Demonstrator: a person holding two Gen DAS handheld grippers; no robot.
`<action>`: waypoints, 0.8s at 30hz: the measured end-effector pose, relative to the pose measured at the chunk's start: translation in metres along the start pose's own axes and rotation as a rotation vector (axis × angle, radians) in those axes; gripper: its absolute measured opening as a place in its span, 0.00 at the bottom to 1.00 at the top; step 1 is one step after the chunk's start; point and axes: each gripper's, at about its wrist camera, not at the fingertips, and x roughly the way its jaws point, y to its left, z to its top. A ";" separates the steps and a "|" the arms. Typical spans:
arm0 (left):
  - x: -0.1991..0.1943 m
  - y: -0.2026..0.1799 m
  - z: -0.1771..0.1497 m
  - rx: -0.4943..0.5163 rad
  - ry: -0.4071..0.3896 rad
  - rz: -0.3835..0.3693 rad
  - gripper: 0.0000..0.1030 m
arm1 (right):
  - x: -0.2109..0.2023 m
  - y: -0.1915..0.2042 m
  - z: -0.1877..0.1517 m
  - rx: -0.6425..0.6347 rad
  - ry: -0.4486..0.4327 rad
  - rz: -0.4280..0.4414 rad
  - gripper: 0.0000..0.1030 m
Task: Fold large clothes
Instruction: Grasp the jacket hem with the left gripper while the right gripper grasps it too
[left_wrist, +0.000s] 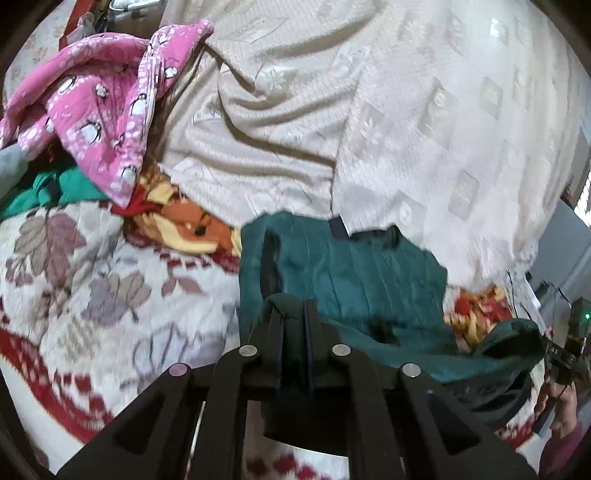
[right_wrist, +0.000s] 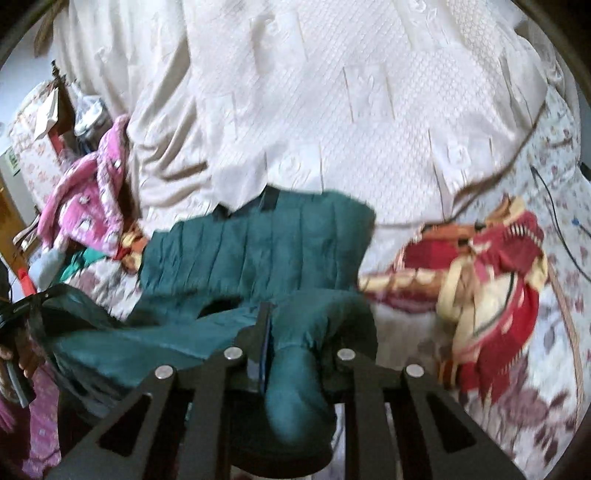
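A dark teal quilted garment (left_wrist: 347, 266) lies spread on the bed, its far edge against a cream bedspread (left_wrist: 369, 110). My left gripper (left_wrist: 295, 314) is shut on the garment's near edge and holds it lifted. In the right wrist view the same teal garment (right_wrist: 258, 251) stretches left to right. My right gripper (right_wrist: 280, 328) is shut on a bunched fold of it, and cloth hangs down over the jaws. The right gripper shows at the far right of the left wrist view (left_wrist: 569, 350), and the left gripper at the far left of the right wrist view (right_wrist: 22, 314).
A pink penguin-print garment (left_wrist: 103, 110) is heaped at the back left, also in the right wrist view (right_wrist: 92, 192). A floral white-and-red blanket (left_wrist: 92, 277) covers the bed. A red and yellow patterned cloth (right_wrist: 491, 280) lies to the right. Green cloth (left_wrist: 48, 188) lies under the pink one.
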 end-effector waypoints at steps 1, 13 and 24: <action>0.008 0.000 0.008 -0.004 -0.005 0.007 0.00 | 0.007 -0.001 0.010 0.006 -0.007 -0.005 0.16; 0.140 0.005 0.083 -0.019 -0.001 0.167 0.00 | 0.139 -0.032 0.096 0.070 0.012 -0.109 0.16; 0.217 0.027 0.077 -0.070 0.055 0.227 0.00 | 0.221 -0.072 0.090 0.226 0.022 -0.044 0.34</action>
